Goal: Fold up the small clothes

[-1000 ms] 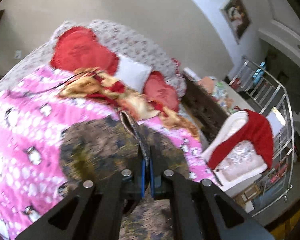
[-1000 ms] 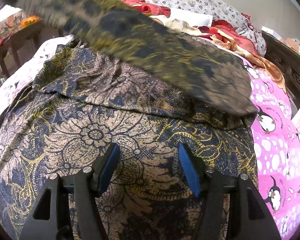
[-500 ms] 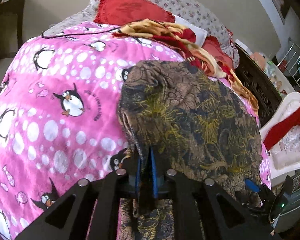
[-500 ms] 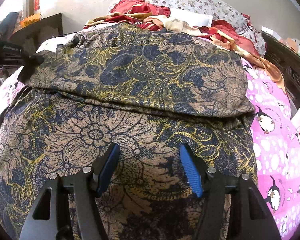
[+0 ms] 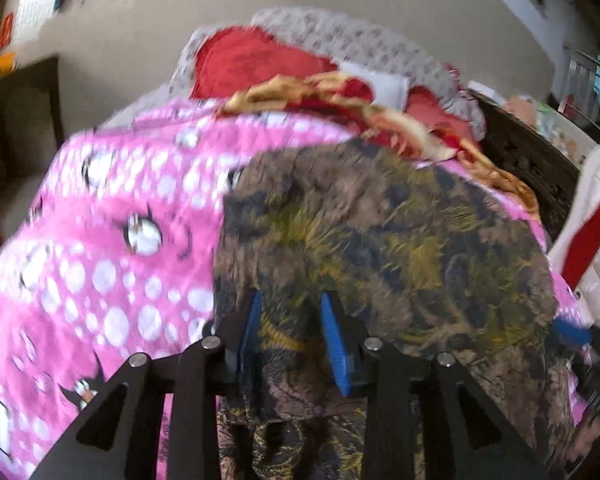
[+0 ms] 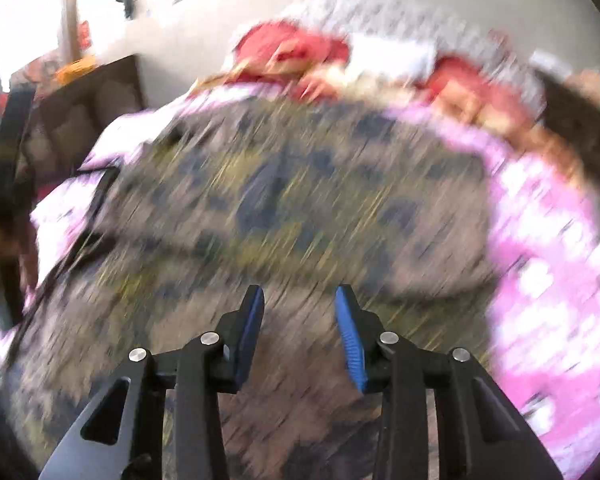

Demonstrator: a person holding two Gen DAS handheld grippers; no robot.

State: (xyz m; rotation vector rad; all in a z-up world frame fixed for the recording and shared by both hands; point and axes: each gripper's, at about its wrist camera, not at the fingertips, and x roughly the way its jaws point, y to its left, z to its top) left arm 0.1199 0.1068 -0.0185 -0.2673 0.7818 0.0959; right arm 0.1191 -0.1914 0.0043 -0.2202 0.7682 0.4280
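folded brocade cloth point(image 5: 380, 240) (floral), flatter

This is a home bedroom: beyond the jaws lies a bed under a pink penguin blanket point(image 5: 112, 248), with red pillows point(image 5: 256, 60) and a white pillow point(image 5: 376, 80) heaped far ahead against the wall.

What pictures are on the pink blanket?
Penguins and white dots on the pink blanket, clearest in the left wrist view.

A beige wall point(image 5: 340, 0) is rising behind the bed, whose pink penguin blanket point(image 5: 112, 264) is lying below red pillows point(image 5: 256, 60). A dark wooden cabinet point(image 6: 100, 92) is standing beside it, daylight brightening the corner.
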